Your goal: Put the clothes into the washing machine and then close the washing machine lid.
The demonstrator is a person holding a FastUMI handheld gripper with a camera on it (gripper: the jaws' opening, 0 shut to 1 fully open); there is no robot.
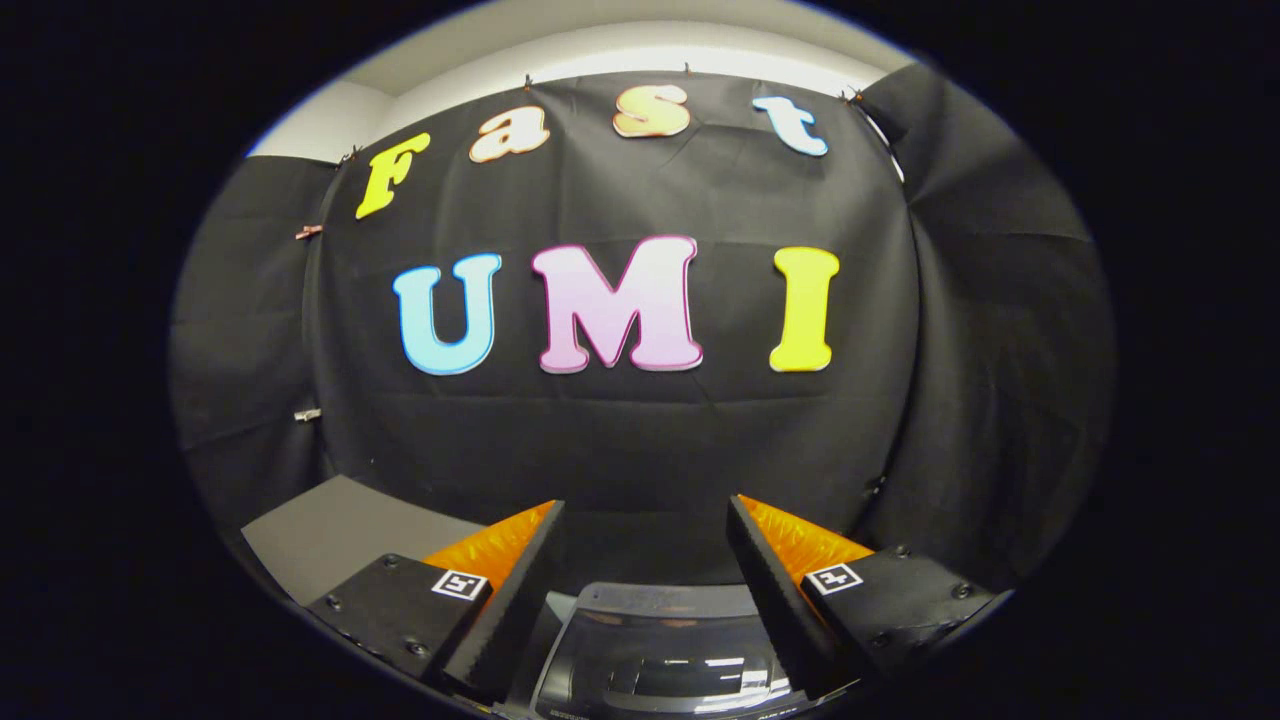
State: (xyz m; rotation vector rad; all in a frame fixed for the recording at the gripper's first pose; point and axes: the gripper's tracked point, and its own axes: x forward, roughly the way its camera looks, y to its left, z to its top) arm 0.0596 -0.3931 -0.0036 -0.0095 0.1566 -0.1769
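My gripper [645,515] is held high and faces the black cloth wall, its two orange-and-black fingers [520,580] spread wide with nothing between them. Below and between the fingers lies the top of the washing machine [665,650]: a grey body with a dark glossy lid panel that reflects the ceiling lights. Whether that lid is up or down I cannot tell from this angle. No clothes appear ahead of the fingers.
A grey surface [340,535] lies to the left of the left finger, against the foot of the cloth wall. The cloth wall [620,440] stands close beyond the machine and wraps round on both sides.
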